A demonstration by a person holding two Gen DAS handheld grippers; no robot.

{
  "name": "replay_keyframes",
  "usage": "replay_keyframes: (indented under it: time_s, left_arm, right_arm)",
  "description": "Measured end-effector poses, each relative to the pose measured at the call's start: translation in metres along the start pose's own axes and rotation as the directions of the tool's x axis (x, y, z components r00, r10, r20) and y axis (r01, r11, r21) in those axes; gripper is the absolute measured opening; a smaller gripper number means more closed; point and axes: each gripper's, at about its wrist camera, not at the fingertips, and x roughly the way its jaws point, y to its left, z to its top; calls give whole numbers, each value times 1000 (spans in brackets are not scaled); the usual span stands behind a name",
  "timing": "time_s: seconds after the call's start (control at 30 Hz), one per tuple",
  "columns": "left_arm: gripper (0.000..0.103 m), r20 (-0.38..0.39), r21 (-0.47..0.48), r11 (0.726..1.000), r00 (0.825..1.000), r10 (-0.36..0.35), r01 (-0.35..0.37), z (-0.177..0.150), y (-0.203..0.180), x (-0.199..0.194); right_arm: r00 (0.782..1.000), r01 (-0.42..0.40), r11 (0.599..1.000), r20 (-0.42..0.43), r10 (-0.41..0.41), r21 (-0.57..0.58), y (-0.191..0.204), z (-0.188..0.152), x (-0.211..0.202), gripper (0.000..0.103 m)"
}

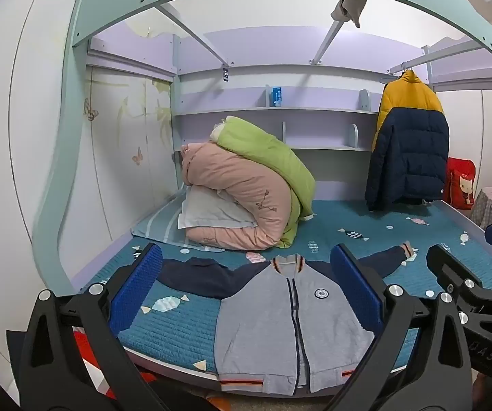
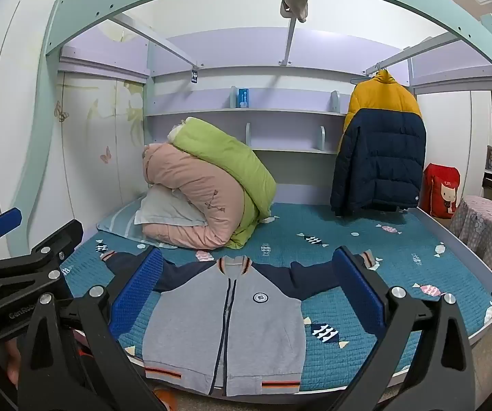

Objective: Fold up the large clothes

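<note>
Grey marl sweatshirt fabric makes up the body of the zip-front bomber jacket [image 1: 263,328] that lies flat on its back near the front edge of the bed, its navy sleeves stretched out to either side. Ribbed trim with orange and dark stripes edges the collar, cuffs and hem, a dark zip runs down the middle, and a small round badge sits on the chest. Under it is a teal quilted bedspread [image 1: 174,335], stitched in fine rows and printed with pale candy shapes.

Further back, a puffy pink duvet [image 1: 239,202] is folded over a white pillow [image 1: 211,212], with a lime-green quilt [image 1: 266,154] slumped on top. A padded yellow-and-navy puffer coat [image 1: 410,144] hangs from a rail at the right, in front of pale lilac shelves [image 1: 280,113]. A red bag with a cartoon cat [image 2: 441,188] stands beyond the bed's right side.

The left gripper [image 1: 246,291] is spread wide, its blue ribbed pads on black arms framing the jacket's left sleeve and chest; nothing sits between them and they touch no cloth. The right gripper [image 2: 246,291] is equally wide apart and empty, raised short of the jacket, with the garment's body showing between its pads. Each gripper appears at the edge of the other's view.
</note>
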Motion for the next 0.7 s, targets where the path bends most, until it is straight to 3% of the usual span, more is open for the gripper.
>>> replay_keyframes:
  time_s: [0.7]
  left_arm:
    - [98, 3, -7, 1000, 1000, -1, 1, 0, 0, -1]
  right_arm:
    - [1000, 7, 1000, -2, -7, 3, -5, 2, 2, 96]
